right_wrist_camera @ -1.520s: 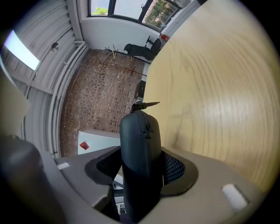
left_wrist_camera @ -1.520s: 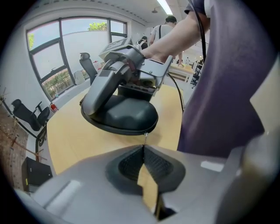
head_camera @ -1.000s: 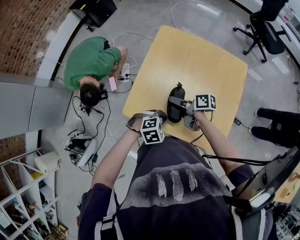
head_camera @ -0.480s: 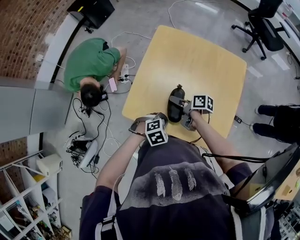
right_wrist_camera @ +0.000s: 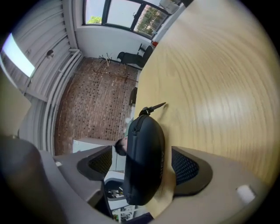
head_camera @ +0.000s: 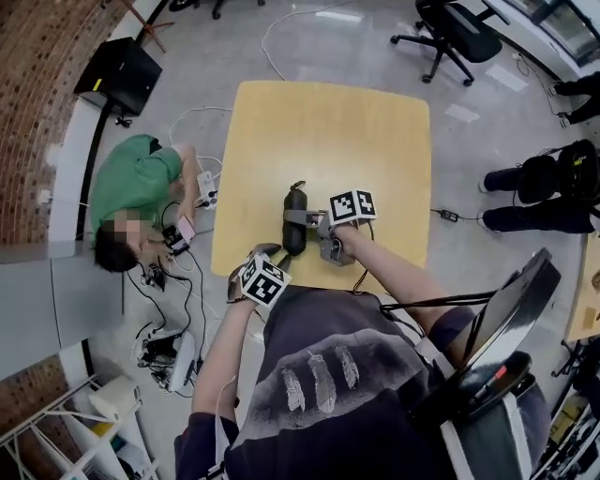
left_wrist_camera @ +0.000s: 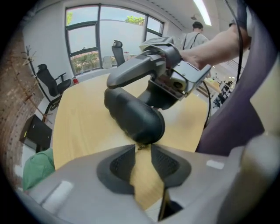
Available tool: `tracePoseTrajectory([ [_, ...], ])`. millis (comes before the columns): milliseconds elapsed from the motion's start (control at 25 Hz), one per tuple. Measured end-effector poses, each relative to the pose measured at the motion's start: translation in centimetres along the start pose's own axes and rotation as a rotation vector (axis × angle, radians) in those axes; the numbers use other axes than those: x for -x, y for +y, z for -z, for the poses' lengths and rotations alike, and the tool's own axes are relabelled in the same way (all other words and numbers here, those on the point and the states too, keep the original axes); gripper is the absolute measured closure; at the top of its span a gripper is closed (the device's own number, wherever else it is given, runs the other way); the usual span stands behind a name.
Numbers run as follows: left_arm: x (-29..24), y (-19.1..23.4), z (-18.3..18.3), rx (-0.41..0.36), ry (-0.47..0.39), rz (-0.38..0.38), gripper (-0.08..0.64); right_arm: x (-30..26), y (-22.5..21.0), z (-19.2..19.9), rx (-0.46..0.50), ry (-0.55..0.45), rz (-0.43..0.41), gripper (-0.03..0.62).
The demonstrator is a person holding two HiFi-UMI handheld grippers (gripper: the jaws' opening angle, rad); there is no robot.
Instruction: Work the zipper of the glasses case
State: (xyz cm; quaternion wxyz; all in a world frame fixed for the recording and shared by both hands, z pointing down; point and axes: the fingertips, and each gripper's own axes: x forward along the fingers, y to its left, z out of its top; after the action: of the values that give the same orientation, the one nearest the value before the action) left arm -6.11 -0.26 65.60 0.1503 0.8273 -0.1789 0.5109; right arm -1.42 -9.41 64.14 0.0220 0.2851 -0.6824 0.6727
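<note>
The black glasses case [head_camera: 294, 220] lies on the yellow table [head_camera: 375, 131] near its front edge. My right gripper [head_camera: 302, 221] straddles the case from the right. In the right gripper view its jaws are opening around the case [right_wrist_camera: 144, 162], with a gap showing on each side of it. The zipper tab [right_wrist_camera: 153, 108] sticks out at the far end. My left gripper [head_camera: 268, 253] is at the case's near end. Its jaws are opening too, and the small zipper pull [left_wrist_camera: 140, 147] sits right at the gap between the pads [left_wrist_camera: 120, 164], which do not press on it.
A person in green [head_camera: 141, 183] crouches on the floor left of the table among cables and a power strip [head_camera: 204, 187]. An office chair [head_camera: 450, 28] stands beyond the table. Another person's legs [head_camera: 534, 183] are at the right. A dark screen [head_camera: 511, 319] is by my right elbow.
The head view has swung, so the table now sits in the middle of the picture. Both grippers have stayed at the case, and the case has not moved on the table.
</note>
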Motion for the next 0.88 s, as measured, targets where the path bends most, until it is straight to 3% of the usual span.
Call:
tracePoseTrajectory([
  [200,0.4,1.8,-0.1,0.105,-0.039,-0.037,0.402,1.3,-0.3,-1.5,0.081,-0.025,0.046,0.109],
  [440,1.8,3.9,0.2,0.172,-0.079,-0.112,0.400,2.8,-0.4,-2.1,0.151,-0.057,0.057,0.104],
  [680,4.3,4.5,-1.5,0.266,-0.155,-0.156,0.401,6.3,0.6,-3.9,0.139,-0.124,0.016,0.106],
  [880,5.6,4.5,-1.9,0.294,-0.191,-0.183,0.402,7.5,1.5,-4.1,0.158,-0.139,-0.019,0.109],
])
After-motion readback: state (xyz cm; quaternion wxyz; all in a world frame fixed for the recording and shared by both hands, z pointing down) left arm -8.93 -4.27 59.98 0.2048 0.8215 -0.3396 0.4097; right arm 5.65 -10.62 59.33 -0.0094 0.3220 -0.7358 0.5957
